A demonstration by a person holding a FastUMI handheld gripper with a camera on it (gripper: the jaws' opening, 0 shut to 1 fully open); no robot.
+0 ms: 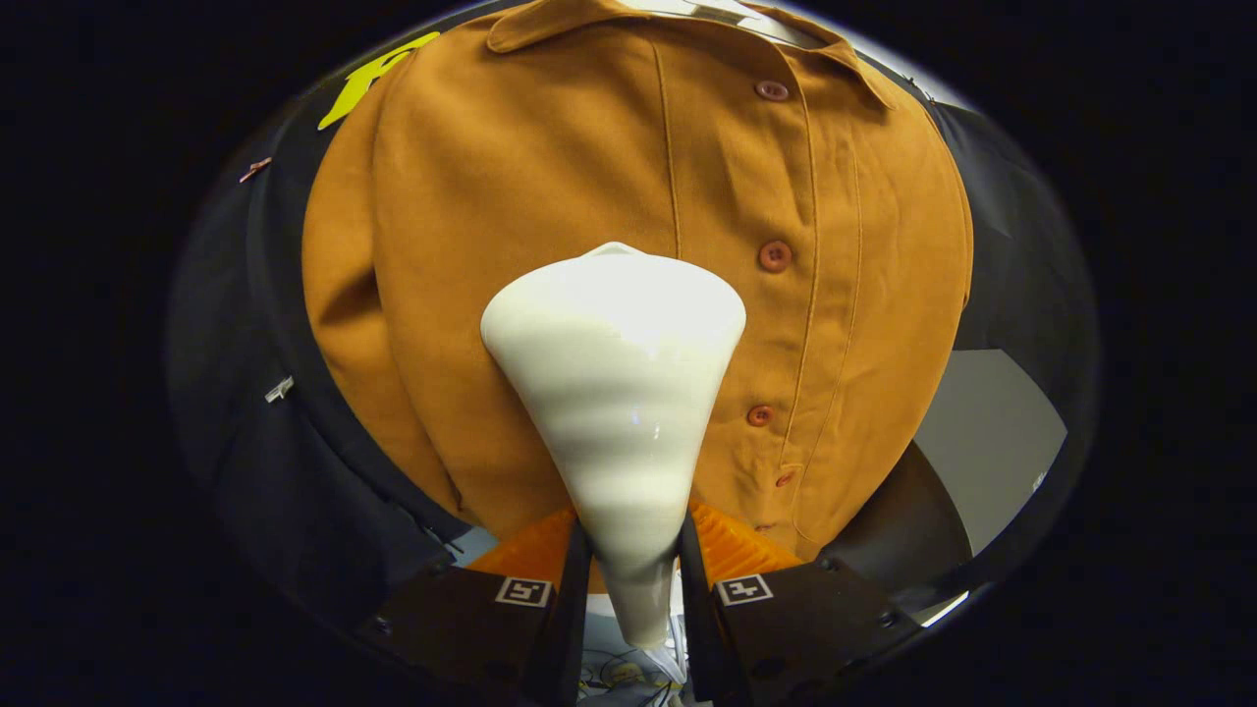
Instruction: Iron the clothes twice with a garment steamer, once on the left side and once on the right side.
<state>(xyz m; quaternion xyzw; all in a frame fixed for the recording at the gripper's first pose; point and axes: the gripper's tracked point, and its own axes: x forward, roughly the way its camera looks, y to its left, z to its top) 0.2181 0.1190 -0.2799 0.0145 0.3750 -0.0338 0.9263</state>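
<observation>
- The gripper (630,555) is holding the garment steamer (617,393); both fingers (550,609) are pressing against the narrow lower part of its white body, one on each side.
- The steamer is widening from the fingers forward into a broad rounded head, which is sitting just ahead of the fingers and pointing at the garment.
- The shirt (550,196) is hanging beyond the fingers, brown-orange, with its collar (550,25) at the far end and its lower hem nearest the fingers.
- The steamer head is lying over the panel to the left of the button placket; whether it is touching the cloth cannot be told.
- Buttons (774,256) are running in a line to the right of the steamer head, from the collar towards the hem.
- One sleeve (344,324) is hanging down along the left of the shirt body.
- A dark cloth wall (236,412) is standing behind the shirt on both sides.
- A pale grey panel (992,442) is showing to the right, beyond the right finger.
</observation>
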